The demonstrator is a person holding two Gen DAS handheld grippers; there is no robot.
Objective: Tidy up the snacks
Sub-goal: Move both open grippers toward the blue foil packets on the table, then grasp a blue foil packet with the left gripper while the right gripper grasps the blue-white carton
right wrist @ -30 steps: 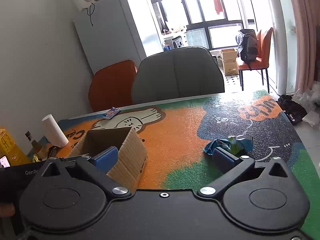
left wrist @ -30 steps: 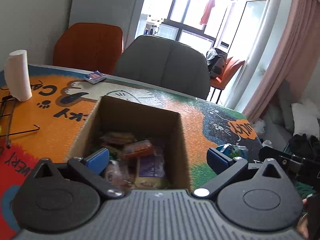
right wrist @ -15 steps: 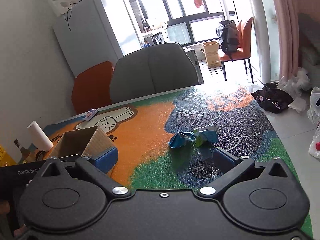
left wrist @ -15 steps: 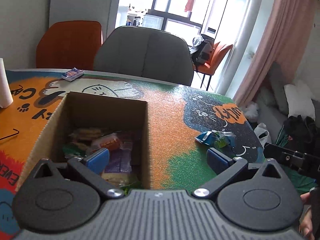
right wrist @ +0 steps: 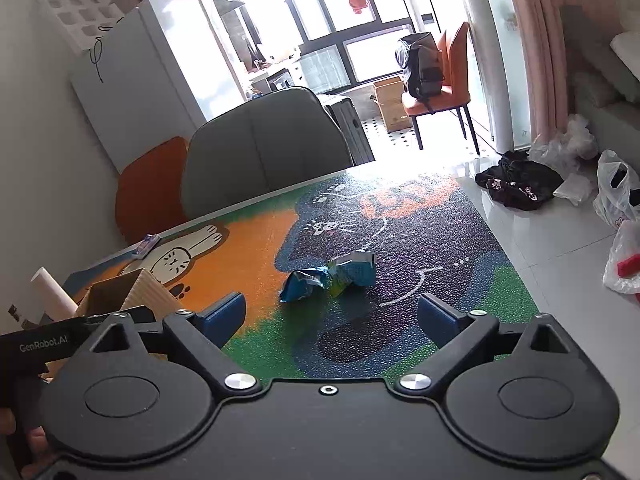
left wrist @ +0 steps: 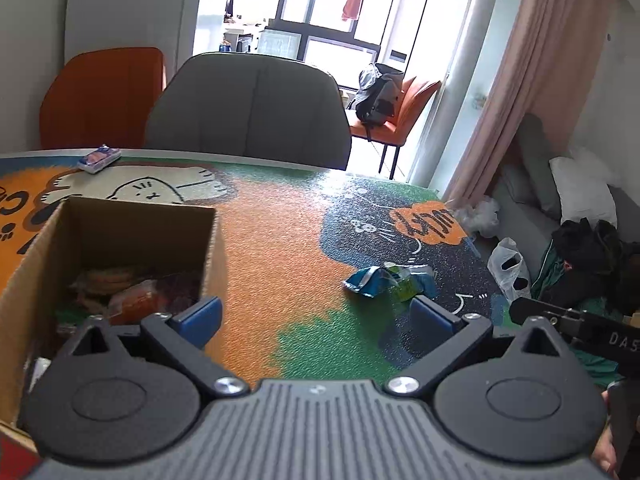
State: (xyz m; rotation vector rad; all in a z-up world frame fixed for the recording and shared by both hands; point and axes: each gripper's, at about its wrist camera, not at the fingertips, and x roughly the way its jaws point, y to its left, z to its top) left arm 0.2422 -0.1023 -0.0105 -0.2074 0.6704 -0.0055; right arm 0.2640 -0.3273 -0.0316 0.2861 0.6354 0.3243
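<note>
Both grippers hang over the cat-print tablecloth (right wrist: 256, 256) with jaws spread wide and holding nothing. Ahead of the right gripper (right wrist: 331, 316) lie two crumpled blue snack packets (right wrist: 332, 276), touching each other on the dark patch of the cloth. From the left gripper (left wrist: 316, 316) those packets (left wrist: 388, 282) sit near its right fingertip. Left of the packets stands the open cardboard box (left wrist: 132, 216), with wrapped snacks (left wrist: 132, 292) inside. Beyond the box, near the far table edge, lies a small tissue pack (left wrist: 99, 159).
</note>
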